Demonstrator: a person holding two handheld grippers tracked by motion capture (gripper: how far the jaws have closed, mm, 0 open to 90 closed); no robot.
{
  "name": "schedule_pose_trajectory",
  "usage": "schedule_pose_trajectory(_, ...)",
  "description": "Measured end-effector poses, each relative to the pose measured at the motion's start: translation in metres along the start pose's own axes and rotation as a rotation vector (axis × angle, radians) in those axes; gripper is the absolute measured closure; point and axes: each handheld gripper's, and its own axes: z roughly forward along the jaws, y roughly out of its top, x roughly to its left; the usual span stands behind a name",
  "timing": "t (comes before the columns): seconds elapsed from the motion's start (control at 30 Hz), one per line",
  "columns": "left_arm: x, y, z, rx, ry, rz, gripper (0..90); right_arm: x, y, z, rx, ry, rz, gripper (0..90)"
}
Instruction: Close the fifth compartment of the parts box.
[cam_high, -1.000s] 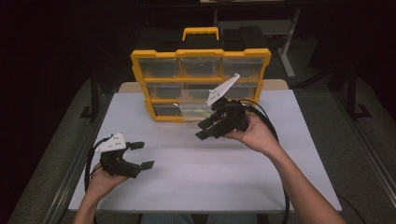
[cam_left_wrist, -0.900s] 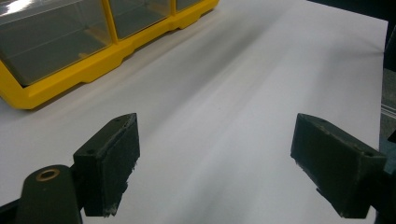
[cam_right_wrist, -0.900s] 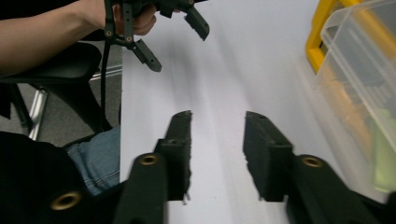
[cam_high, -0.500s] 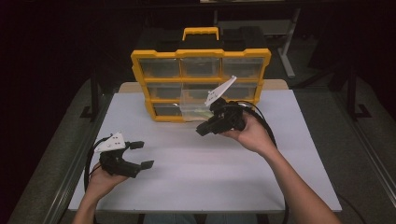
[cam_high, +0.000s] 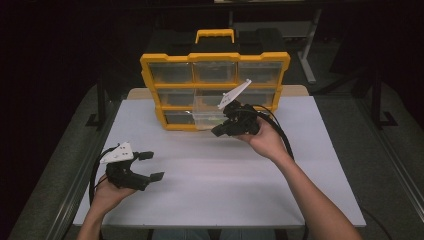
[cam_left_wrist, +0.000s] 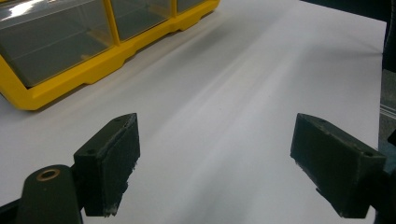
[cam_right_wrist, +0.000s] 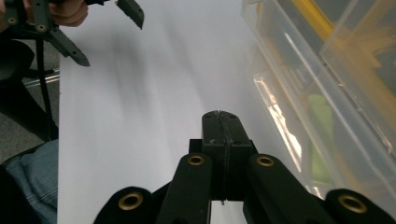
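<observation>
A yellow organiser case (cam_high: 215, 90) stands upright along the far edge of the desk (cam_high: 220, 170), its clear drawers facing the person. One clear drawer (cam_high: 207, 116) in the middle column sticks out from the case front, and something green lies inside it, too blurred to name. The right gripper (cam_high: 220, 131) hovers just in front of that drawer, near the middle of the desk's far half; its jaws are pressed flat together with nothing between them, as the right gripper view makes plain. The left gripper (cam_high: 150, 166) rests low near the desk's near left corner, well apart from the case, its jaws spread wide over bare desk. To my eye the work is at an early or middle stage: the drawer is partly out, nothing has been lifted from it, and the green thing is yet to be taken, or the drawer pushed home.
</observation>
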Motion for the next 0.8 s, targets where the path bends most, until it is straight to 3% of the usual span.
schedule_pose_trajectory(0.33,-0.001,0.001,0.001,0.001,-0.002,-0.003,15.8,-0.006,0.007,-0.004,0.000,-0.043,-0.010,88.8)
schedule_pose_trajectory(0.8,-0.002,0.000,0.000,-0.006,0.000,-0.006,15.8,-0.009,0.014,-0.001,0.015,-0.067,-0.015,88.8)
